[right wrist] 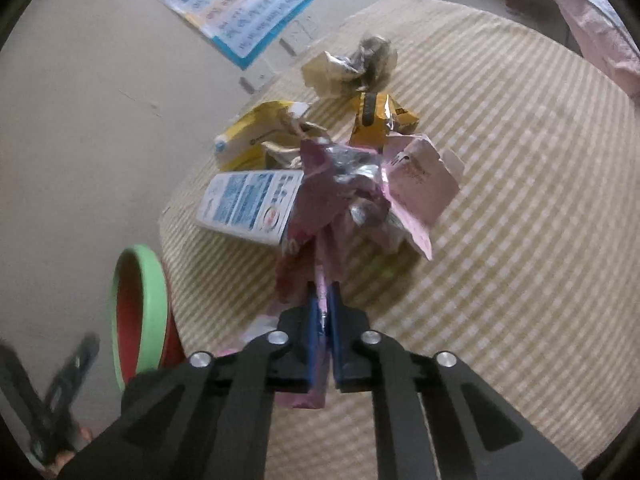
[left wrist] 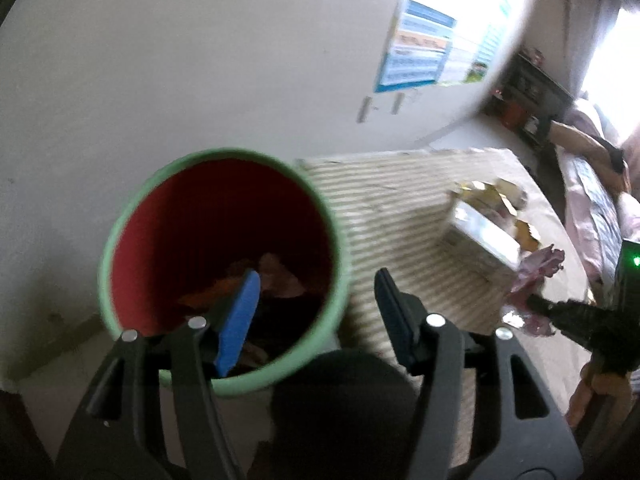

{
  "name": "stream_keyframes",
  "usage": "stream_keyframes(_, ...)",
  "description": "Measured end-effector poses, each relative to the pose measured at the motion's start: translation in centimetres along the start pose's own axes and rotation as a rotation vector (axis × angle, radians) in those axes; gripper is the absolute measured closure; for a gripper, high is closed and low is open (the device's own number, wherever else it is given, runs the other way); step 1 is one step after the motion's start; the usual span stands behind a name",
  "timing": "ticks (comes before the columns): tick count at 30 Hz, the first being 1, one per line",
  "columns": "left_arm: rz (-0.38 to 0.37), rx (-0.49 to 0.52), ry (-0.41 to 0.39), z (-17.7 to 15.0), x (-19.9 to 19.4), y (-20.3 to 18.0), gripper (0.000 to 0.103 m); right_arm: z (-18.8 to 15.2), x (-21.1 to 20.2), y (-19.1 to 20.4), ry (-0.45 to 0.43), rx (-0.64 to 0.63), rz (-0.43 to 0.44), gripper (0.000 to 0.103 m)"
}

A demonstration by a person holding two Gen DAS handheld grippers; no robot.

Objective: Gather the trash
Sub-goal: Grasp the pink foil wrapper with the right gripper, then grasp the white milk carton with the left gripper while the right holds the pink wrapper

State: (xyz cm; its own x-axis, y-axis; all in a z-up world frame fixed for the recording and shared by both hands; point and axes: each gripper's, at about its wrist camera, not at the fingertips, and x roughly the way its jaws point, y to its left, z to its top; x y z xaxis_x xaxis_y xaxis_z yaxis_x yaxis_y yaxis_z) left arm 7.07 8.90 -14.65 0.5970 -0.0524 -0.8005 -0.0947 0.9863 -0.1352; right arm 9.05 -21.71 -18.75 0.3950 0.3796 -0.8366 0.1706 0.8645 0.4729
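A trash bin (left wrist: 224, 264) with a green rim and red inside holds several scraps. My left gripper (left wrist: 316, 292) grips its near wall, one blue finger (left wrist: 240, 320) inside and one outside. The bin also shows in the right wrist view (right wrist: 140, 316) beside the table edge. My right gripper (right wrist: 324, 292) is shut on a crumpled pink wrapper (right wrist: 344, 196), held above the table; it also shows in the left wrist view (left wrist: 536, 276). On the checked tablecloth (right wrist: 500, 200) lie a white-blue carton (right wrist: 248, 204), a yellow carton (right wrist: 256, 132), a yellow foil wrapper (right wrist: 380, 116) and crumpled paper (right wrist: 352, 68).
A wall (left wrist: 160, 60) with a blue poster (left wrist: 420, 48) stands behind the table. A pink cloth (left wrist: 592, 208) lies at the far right. The table's left edge (right wrist: 172, 248) is next to the bin.
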Motion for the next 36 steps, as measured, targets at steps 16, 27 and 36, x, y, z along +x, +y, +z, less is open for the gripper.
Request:
stream_keyframes(16, -0.058, -0.014, 0.159, 4.1, 10.5, -16.2, 0.027, -8.1, -5.7, -3.5, -0.015, -0.116, 0.013, 0.067)
stream_keyframes(27, 0.156, 0.031, 0.199, 5.5, 14.7, -20.1, 0.022, -8.1, -6.5, -4.7, -0.044, -0.087, 0.130, 0.067)
stream_keyframes(36, 0.204, 0.010, 0.189, 4.8, 14.9, -19.8, 0.018, -8.0, -7.2, -4.9, -0.053, -0.062, 0.177, 0.066)
